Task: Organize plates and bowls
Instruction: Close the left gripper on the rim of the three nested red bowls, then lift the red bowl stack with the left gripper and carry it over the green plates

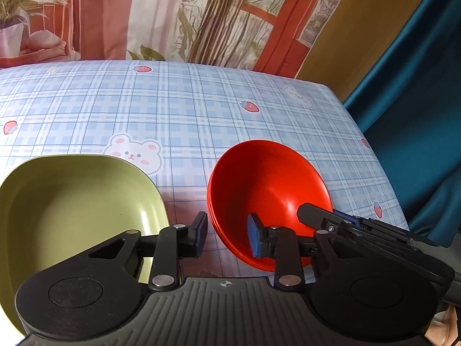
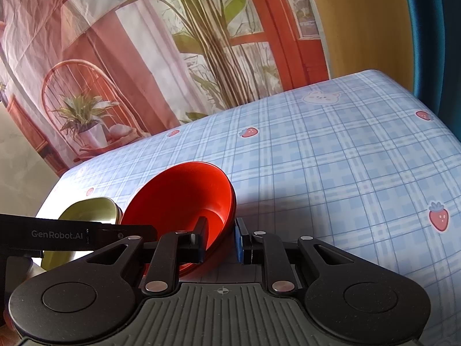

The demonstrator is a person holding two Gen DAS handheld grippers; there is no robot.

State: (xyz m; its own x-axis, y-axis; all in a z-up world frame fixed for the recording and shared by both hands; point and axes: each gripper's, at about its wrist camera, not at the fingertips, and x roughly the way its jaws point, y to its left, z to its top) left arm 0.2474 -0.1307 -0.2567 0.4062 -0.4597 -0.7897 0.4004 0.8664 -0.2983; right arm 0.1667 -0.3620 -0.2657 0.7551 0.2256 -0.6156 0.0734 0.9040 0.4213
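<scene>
Stack of red bowls (image 1: pixel 268 190) tilted at near right of the plaid-clothed counter (image 1: pixel 173 109), green square plate (image 1: pixel 77 201) just left, left claw (image 1: pixel 227 236) spread astride the stack's left rim, right claw (image 2: pixel 220 242) straddling its right rim, whether it pinches unclear.

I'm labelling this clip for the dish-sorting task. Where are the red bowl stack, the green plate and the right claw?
red bowl stack (image 1: pixel 268 184): left wrist view, inner wall of the top bowl.
green plate (image 1: pixel 77 201): left wrist view, flat inner floor.
right claw (image 2: pixel 220 240): right wrist view, midway between its fingertips, astride the bowl rim.
</scene>
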